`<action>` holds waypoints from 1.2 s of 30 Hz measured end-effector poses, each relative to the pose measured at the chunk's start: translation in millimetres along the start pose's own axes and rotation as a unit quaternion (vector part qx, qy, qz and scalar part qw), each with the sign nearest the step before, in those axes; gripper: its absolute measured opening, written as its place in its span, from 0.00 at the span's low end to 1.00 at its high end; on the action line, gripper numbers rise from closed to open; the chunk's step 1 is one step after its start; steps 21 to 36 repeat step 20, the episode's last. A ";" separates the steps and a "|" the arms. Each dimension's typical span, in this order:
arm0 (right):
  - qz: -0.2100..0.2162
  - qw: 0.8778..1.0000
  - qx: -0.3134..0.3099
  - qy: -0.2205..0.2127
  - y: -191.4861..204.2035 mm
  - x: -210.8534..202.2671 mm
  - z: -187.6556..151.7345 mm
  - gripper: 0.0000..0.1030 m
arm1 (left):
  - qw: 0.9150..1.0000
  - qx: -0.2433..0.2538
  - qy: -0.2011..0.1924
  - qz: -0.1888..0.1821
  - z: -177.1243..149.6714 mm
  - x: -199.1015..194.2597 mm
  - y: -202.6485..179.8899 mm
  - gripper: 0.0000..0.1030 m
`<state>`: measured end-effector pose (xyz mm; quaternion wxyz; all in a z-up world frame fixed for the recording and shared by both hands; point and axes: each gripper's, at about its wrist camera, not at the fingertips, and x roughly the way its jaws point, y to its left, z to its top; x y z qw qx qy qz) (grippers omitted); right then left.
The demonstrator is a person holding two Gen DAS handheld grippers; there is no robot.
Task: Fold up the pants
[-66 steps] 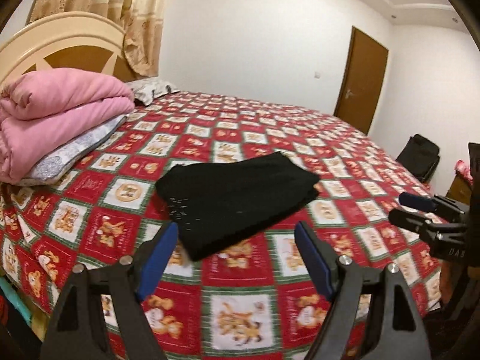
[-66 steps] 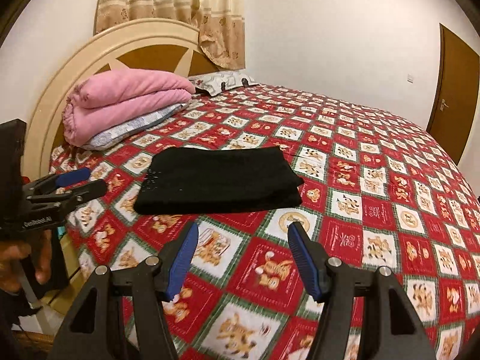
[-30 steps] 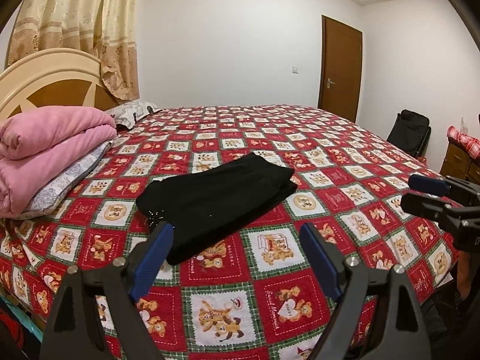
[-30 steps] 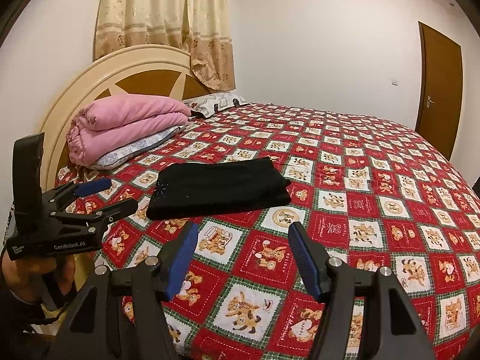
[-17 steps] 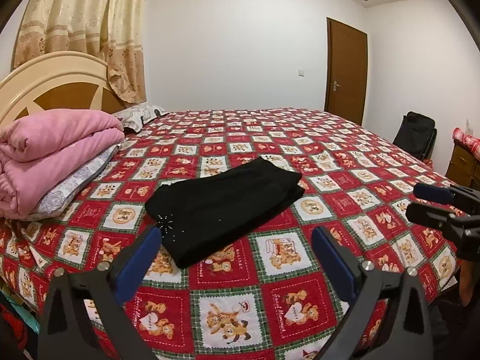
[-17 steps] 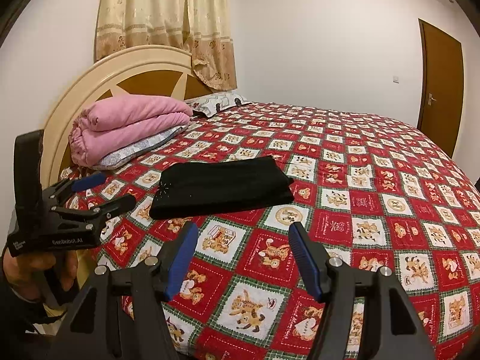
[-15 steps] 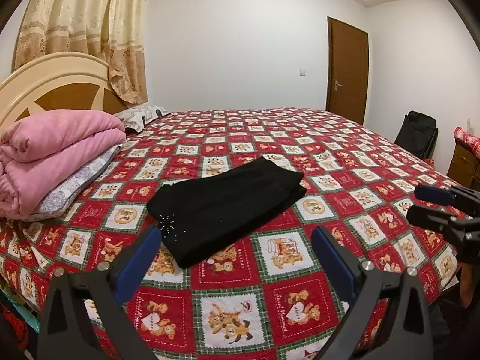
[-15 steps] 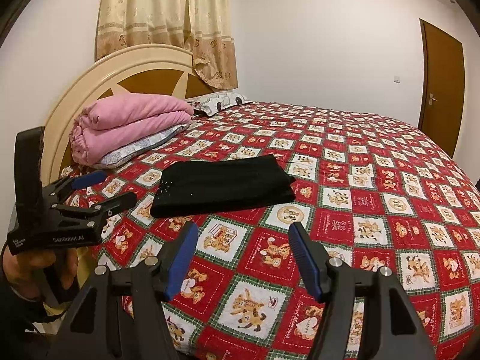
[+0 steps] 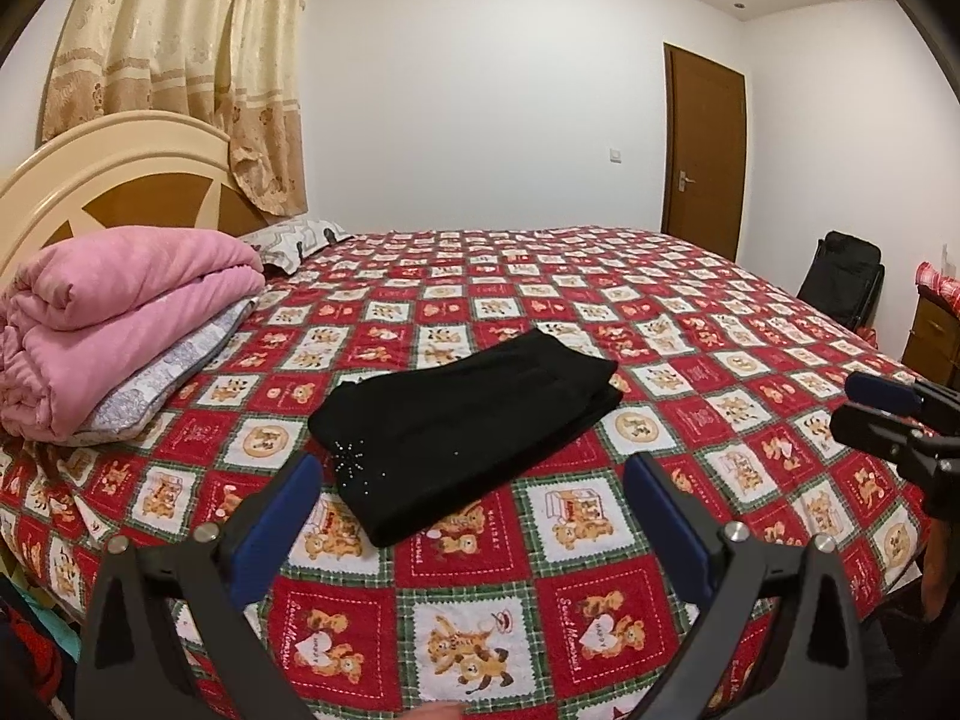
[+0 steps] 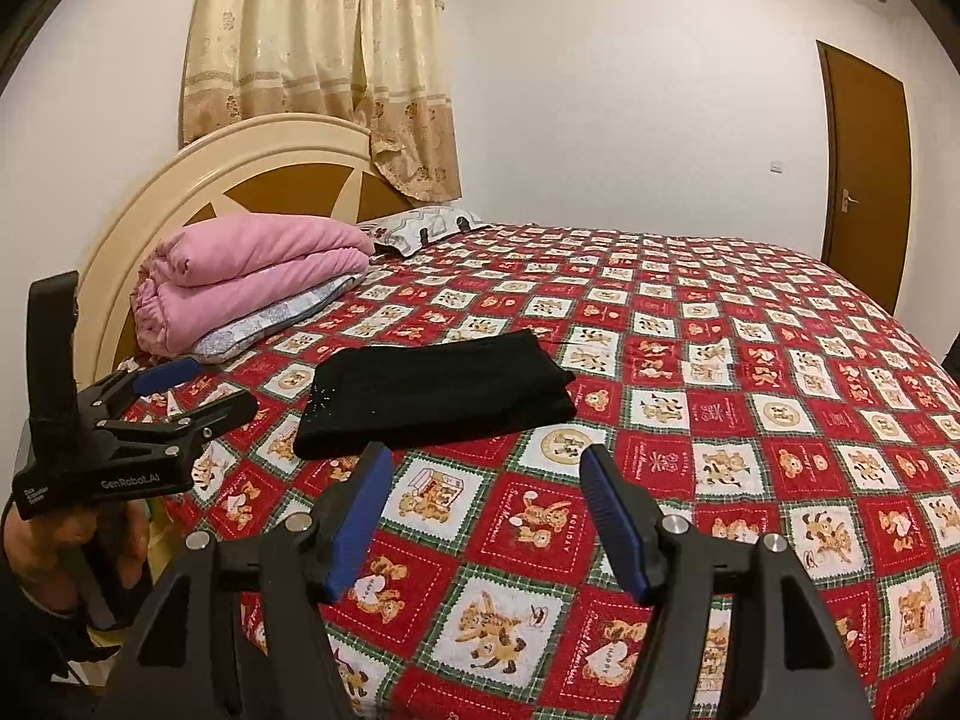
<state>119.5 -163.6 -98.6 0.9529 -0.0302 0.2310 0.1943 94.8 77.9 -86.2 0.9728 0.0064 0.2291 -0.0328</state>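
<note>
The folded black pants (image 9: 465, 429) are seen lying flat on the bedspread (image 9: 690, 324), ahead of both tools. The left gripper (image 9: 471, 480) and right gripper (image 10: 486, 468) are held spread wide, empty, short of the pants' near edge, with bare quilt between.

Black tongs (image 9: 471, 480), blue pads (image 10: 357, 507)

The pants (image 9: 468, 423) are matt black cloth with small shiny studs. The bedspread (image 9: 690, 312) is printed cloth, the blanket (image 9: 120, 300) soft pink fleece. The headboard (image 10: 252, 162) is glossy painted wood. Both grippers' fingers (image 10: 612, 522) carry ribbed blue pads.
</note>
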 end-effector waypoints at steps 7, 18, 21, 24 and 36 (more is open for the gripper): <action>0.002 1.000 -0.005 0.006 2.5 1.8 -1.5 0.65 | 1.000 0.007 -0.006 0.015 1.0 -1.4 -0.9 1.00; 0.012 0.999 -0.033 0.024 13.2 7.6 -10.2 0.65 | 1.000 0.012 0.008 0.020 -5.8 4.8 -2.1 1.00; 0.014 0.999 -0.033 0.028 13.5 9.0 -11.1 0.65 | 1.000 0.015 0.008 0.016 -6.2 4.4 -3.9 1.00; 0.014 0.999 -0.033 0.028 13.5 9.0 -11.1 0.65 | 1.000 0.015 0.008 0.016 -6.2 4.4 -3.9 1.00; 0.014 0.999 -0.033 0.028 13.5 9.0 -11.1 0.65 | 1.000 0.015 0.008 0.016 -6.2 4.4 -3.9 1.00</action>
